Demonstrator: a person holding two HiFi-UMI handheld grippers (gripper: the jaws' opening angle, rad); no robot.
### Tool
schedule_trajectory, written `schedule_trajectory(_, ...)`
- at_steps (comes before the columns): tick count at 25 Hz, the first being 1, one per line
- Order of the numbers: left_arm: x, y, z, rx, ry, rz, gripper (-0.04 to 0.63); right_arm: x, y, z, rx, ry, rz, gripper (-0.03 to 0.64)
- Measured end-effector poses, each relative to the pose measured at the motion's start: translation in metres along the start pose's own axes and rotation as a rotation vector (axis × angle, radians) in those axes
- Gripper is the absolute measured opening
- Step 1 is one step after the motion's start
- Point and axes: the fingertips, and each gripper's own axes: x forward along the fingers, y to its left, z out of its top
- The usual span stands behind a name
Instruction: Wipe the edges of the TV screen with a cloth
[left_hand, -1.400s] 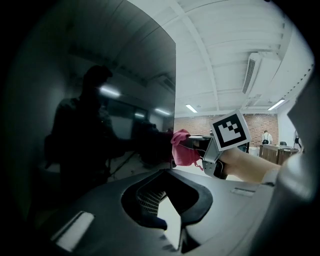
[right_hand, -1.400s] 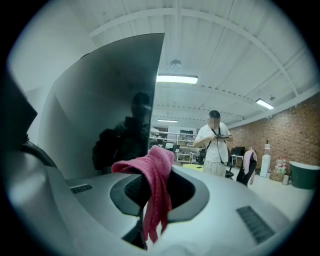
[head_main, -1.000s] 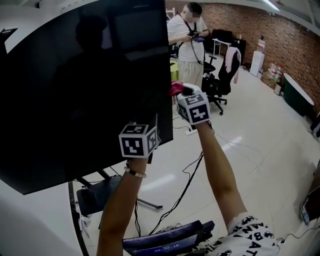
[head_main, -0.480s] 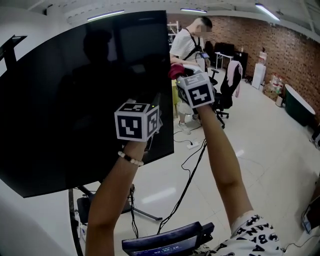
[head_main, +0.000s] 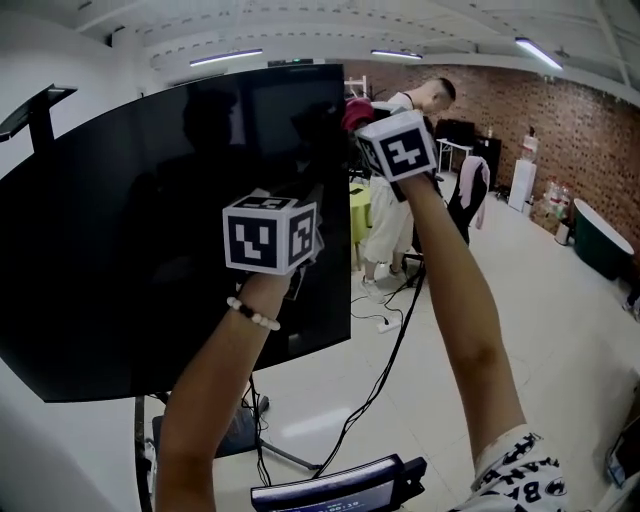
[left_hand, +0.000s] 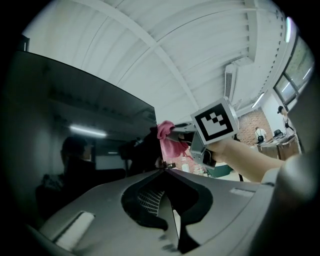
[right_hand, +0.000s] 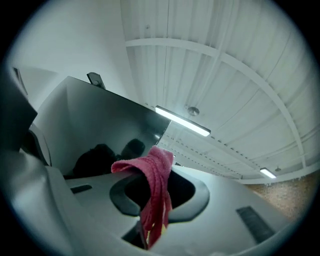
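The big black TV screen (head_main: 150, 230) fills the left of the head view on a floor stand. My right gripper (head_main: 368, 125) is raised to the screen's upper right corner, shut on a pink-red cloth (head_main: 356, 112) that touches the right edge. In the right gripper view the cloth (right_hand: 152, 185) hangs folded between the jaws, with the screen (right_hand: 100, 125) just behind. My left gripper (head_main: 312, 240) is lower on the same right edge. Its jaws are shut, tips (left_hand: 164, 171) meeting at the screen's edge (left_hand: 158, 150); whether they pinch it I cannot tell.
A person (head_main: 392, 215) stands behind the TV's right side, partly hidden by my right arm. An office chair with a pink garment (head_main: 467, 190) is beyond. Cables (head_main: 375, 385) trail over the white floor by the stand's base (head_main: 240, 430). A dark device (head_main: 335, 490) sits at the bottom.
My right gripper has carried the cloth up the TV's right edge, from mid-height to near the top corner. The left gripper has stayed at the edge.
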Motion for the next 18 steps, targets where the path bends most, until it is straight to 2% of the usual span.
schedule_trajectory(8, -0.007, -0.003, 0.028, -0.010, -0.026, -0.005, -0.003, 0.010, -0.039, 0.051, -0.005, -0.029, -0.015, 0.075)
schedule_trajectory(14, -0.011, -0.006, 0.029, -0.025, -0.036, -0.020, -0.003, 0.009, -0.046, 0.063, -0.030, -0.038, -0.037, 0.075)
schedule_trajectory(18, -0.023, 0.005, 0.026, -0.047, -0.050, -0.015, -0.005, -0.003, -0.040, 0.064, -0.004, -0.053, -0.062, 0.075)
